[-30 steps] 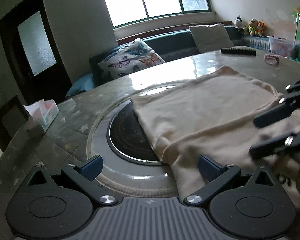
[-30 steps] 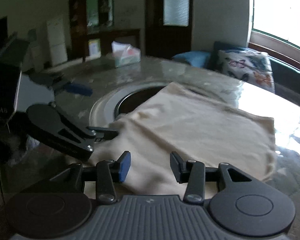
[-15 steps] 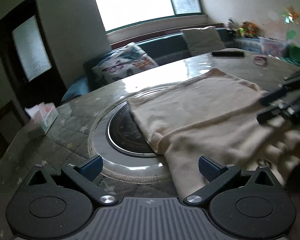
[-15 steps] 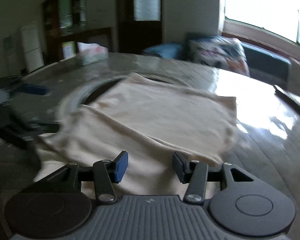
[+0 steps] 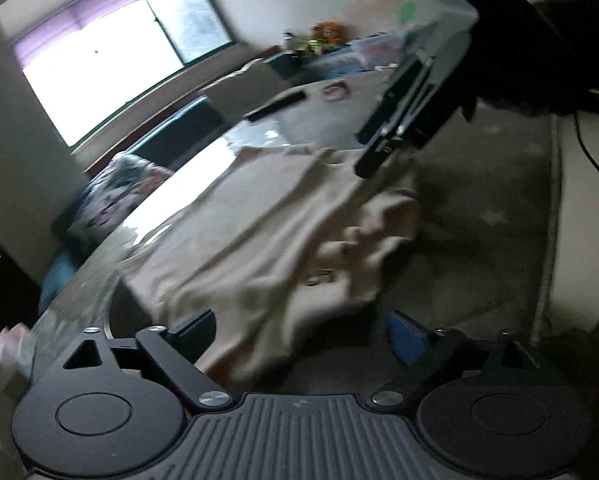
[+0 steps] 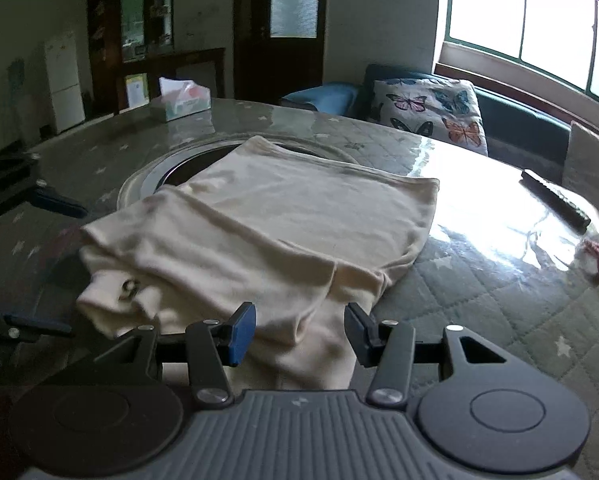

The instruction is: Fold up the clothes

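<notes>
A cream garment [image 6: 283, 232] lies partly folded on the quilted round table, over the dark round inset [image 6: 179, 172]; it also shows in the blurred left wrist view [image 5: 267, 240]. Its near edge is bunched, with a dark print [image 6: 128, 289] on a fold. My right gripper [image 6: 299, 330] is open and empty, its fingers just above the garment's near edge. My left gripper [image 5: 299, 334] is open and empty, at the garment's near corner. The right gripper's body shows raised in the left wrist view [image 5: 399, 120]. The left gripper's fingers [image 6: 55, 204] show at the left edge of the right wrist view.
A tissue box [image 6: 183, 98] stands at the table's far left. A black remote [image 6: 555, 200] and a small pink item [image 6: 595, 264] lie at the right. Butterfly cushion [image 6: 431, 114] and sofa sit behind, under the window. The table edge [image 5: 547, 240] runs at right.
The left wrist view has swung right and tilted, now blurred. My right gripper rose and drew back from the garment. Both stay open; the garment lies as before.
</notes>
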